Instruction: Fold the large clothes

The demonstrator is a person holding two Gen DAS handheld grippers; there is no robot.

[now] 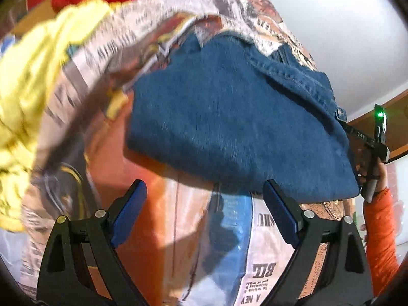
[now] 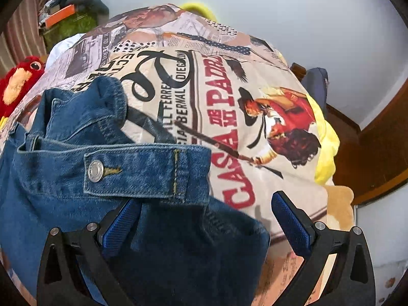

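Observation:
A blue denim jacket (image 1: 237, 125) lies folded on a bedspread printed with posters and newsprint (image 1: 270, 255). My left gripper (image 1: 204, 186) hovers just short of the jacket's near edge, open, with only bedspread between its fingers. In the right wrist view the jacket's buttoned cuff (image 2: 145, 173) and collar sit close in front. My right gripper (image 2: 204, 199) is open wide. A denim corner (image 2: 204, 242) lies between its blue pads (image 2: 290, 224), and neither pad presses on it. A hand in an orange sleeve (image 1: 380, 229) holds that gripper's body at the jacket's right edge.
A yellow blanket (image 1: 23, 97) bunches along the bed's left side and shows again (image 2: 326, 140) past the bedspread. A red plush toy (image 2: 17, 86) lies at the bed's edge. A wooden frame (image 2: 377, 153) and a white wall border the bed.

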